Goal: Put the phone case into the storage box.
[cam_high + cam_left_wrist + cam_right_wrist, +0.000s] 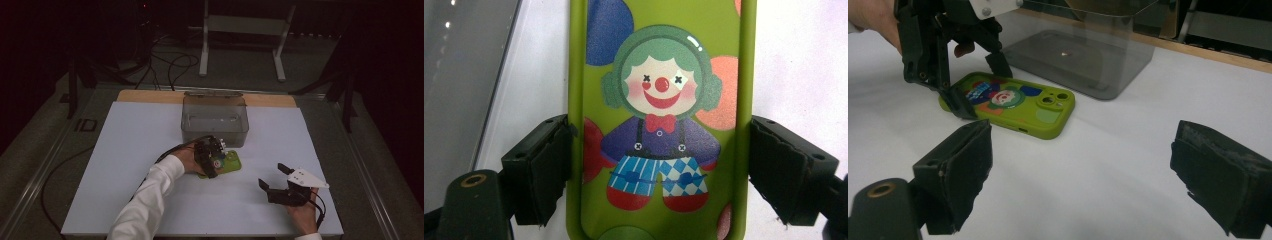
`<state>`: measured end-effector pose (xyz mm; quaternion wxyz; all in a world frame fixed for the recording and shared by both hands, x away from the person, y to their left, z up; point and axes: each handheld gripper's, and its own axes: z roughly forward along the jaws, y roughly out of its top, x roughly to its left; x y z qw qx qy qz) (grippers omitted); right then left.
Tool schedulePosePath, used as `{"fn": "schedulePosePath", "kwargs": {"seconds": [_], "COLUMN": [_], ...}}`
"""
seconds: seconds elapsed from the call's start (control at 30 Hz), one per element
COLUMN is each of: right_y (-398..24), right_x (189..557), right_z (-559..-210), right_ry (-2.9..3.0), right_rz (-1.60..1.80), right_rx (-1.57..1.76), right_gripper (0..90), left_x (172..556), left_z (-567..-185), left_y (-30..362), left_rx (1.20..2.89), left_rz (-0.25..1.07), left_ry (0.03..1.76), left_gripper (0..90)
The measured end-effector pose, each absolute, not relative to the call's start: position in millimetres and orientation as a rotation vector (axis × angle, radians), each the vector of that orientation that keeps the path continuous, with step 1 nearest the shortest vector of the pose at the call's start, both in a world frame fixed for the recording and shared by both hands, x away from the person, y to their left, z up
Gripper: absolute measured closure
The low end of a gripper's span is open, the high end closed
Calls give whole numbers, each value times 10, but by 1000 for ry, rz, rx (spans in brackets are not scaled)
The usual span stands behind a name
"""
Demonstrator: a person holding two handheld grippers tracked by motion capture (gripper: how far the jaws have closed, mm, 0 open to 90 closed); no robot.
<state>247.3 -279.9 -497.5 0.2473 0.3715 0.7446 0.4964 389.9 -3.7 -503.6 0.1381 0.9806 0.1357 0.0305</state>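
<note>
The left gripper [216, 161] is clamping a green phone [661, 120] across its long sides, the phone lying flat on the white table [135, 150] just in front of a clear bin [215, 120]. The right gripper [274, 178] is resting well apart to its right, jaws standing wide with nothing between them.

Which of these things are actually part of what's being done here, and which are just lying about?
In use:
- green phone case, clamped across its sides by the left hand-held gripper
- clear plastic box, just behind it

Lying about:
- right hand-held gripper, open, off to the side
- white stand and cables beyond the table
</note>
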Motion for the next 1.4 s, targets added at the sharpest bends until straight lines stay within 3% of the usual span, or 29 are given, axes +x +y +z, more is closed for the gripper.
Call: {"fn": "schedulePosePath", "kwargs": {"seconds": [0.47,1.4], "right_y": [-2795,-2781], "right_x": [2475,2497], "right_z": [-4977,-4989], "right_ry": [2030,2032], "right_rz": [1354,1360], "right_rx": [1013,1032], "right_gripper": [98,97], "left_x": [3708,3586], "left_z": [-4692,-4273], "left_y": [7,504], "left_rx": [2718,2331], "left_rz": [235,419], "left_ry": [361,650], "left_gripper": [166,165]}}
